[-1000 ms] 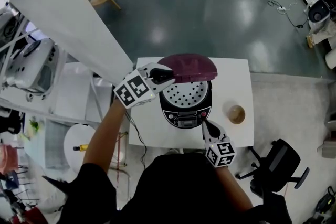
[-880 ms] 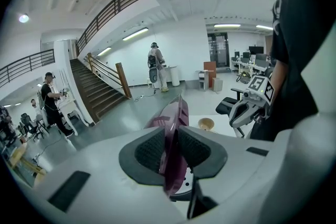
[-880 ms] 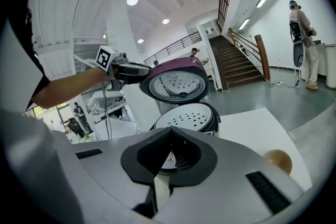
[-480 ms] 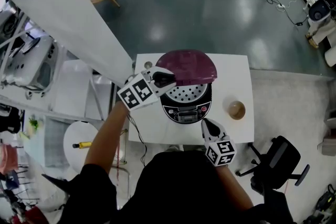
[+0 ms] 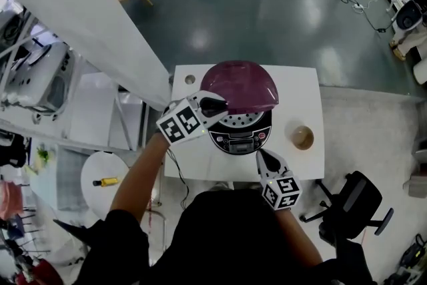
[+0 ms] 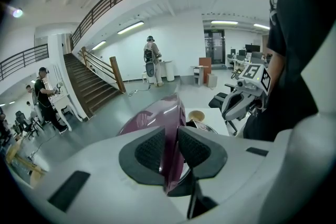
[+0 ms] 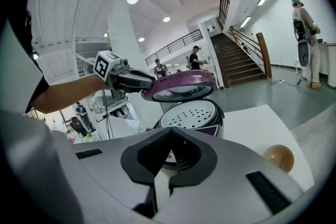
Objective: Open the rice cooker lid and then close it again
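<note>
While left gripper (image 5: 217, 103) pinches the edge of the purple lid (image 5: 241, 83) above the rice cooker (image 5: 240, 134), right gripper (image 5: 261, 155) sits pressed together, empty.

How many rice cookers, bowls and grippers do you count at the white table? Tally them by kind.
Rice cooker: 1
Brown bowl: 1
Grippers: 2, the left gripper with its fingers on the lid, and the right gripper
Total: 4

Head view looks down; all share rice cooker (image 5: 239, 139).
</note>
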